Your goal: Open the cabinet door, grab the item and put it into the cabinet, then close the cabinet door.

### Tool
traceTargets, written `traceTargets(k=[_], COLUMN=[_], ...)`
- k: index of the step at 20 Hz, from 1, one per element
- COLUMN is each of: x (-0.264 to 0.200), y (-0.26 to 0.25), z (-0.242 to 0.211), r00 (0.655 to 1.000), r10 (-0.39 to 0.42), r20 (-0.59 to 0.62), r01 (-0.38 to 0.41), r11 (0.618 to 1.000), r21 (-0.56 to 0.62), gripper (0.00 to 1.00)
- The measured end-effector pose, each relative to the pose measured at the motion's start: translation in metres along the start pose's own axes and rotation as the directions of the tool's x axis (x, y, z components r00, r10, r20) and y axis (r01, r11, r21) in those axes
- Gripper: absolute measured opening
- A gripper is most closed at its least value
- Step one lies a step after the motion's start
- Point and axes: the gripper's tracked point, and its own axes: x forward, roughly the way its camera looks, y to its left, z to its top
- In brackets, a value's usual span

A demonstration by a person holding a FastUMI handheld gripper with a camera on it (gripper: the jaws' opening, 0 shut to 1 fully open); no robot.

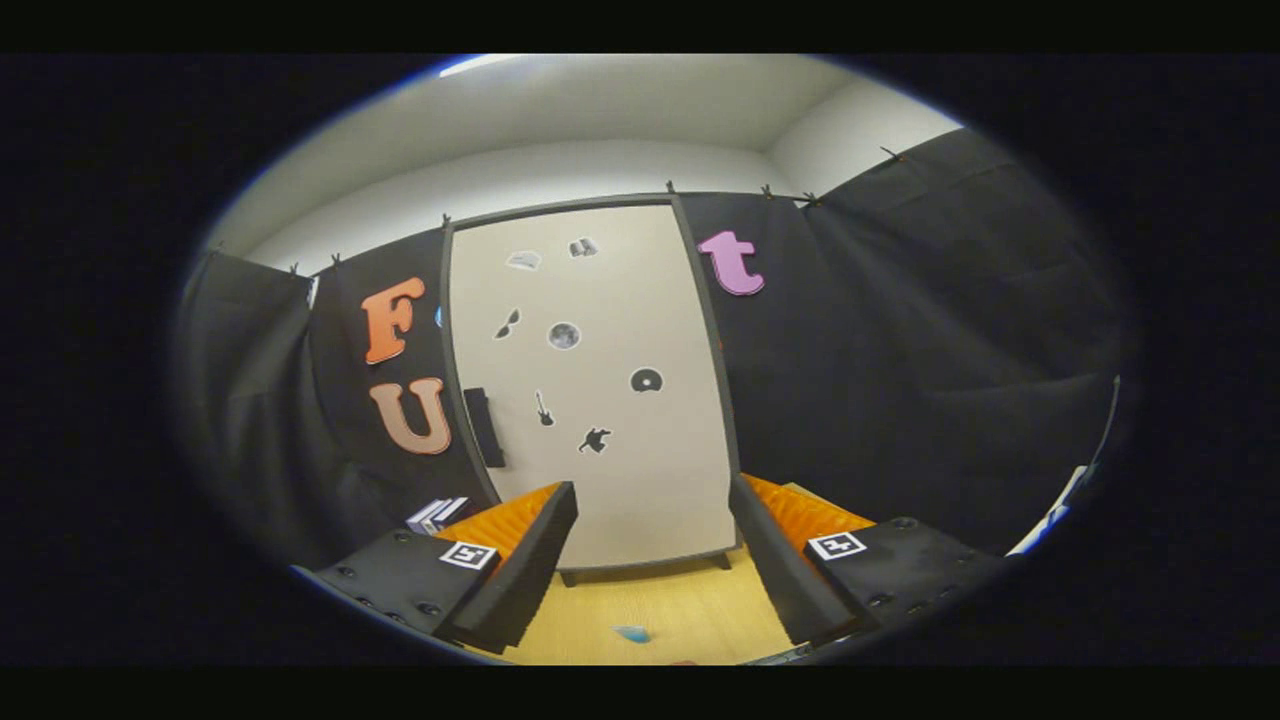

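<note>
A tall beige cabinet [600,400] with a dark frame stands on the wooden table, straight ahead beyond my fingers. Its door is shut and carries several small black-and-white stickers. A dark bar handle [484,428] runs upright along the door's left edge. My gripper [652,520] is open, its fingers spread wide with nothing between them, and it sits some way back from the door. A small box-like item [436,515] lies on the table to the left of the cabinet's base, partly hidden behind my left finger.
The wooden table [660,605] stretches from my fingers to the cabinet's feet. A small blue scrap [632,633] lies on it between my fingers. Black cloth walls close in on both sides. A white and blue edge [1050,520] shows at the far right.
</note>
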Motion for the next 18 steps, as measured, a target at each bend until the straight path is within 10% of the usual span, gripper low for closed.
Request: traceTargets(k=[18], x=[0.193], y=[0.195], z=[-0.017], r00=[0.991], r10=[0.125], r20=[-0.05], r01=[-0.13], r11=[0.987], r21=[-0.093], gripper=[0.95])
